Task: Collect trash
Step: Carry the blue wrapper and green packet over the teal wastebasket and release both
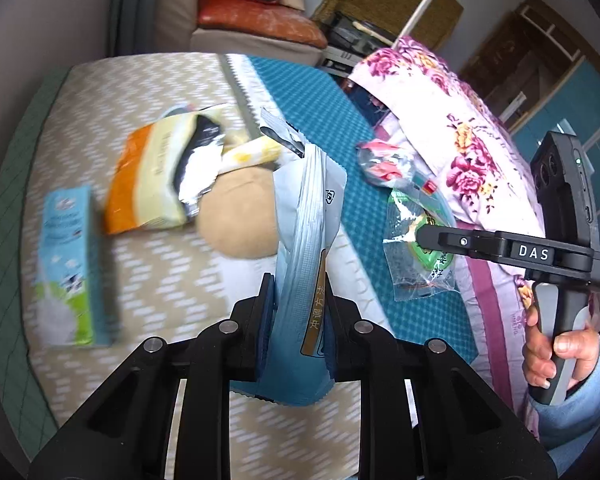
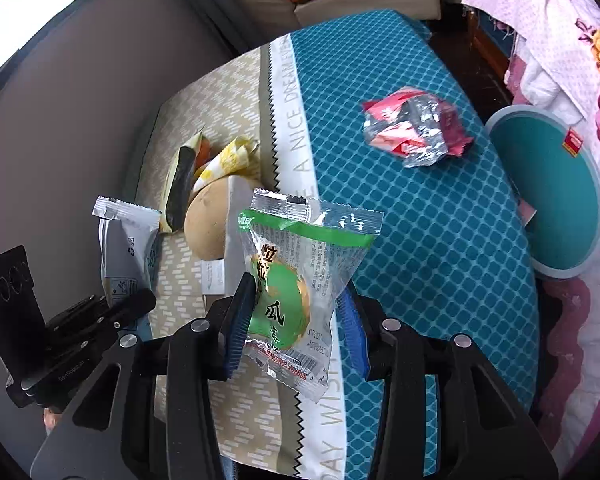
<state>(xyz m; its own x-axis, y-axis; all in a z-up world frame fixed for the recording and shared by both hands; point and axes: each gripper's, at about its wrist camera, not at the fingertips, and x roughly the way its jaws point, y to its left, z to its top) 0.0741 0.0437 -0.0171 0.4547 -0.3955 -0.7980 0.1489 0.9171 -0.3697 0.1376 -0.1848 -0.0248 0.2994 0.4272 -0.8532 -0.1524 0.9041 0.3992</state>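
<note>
Blue sachet hides the tan round thing partly

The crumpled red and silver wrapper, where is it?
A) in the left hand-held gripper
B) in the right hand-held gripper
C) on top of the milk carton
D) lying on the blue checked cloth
D: the crumpled red and silver wrapper lies by itself on the blue checked cloth, held by neither hand-held gripper.
</note>
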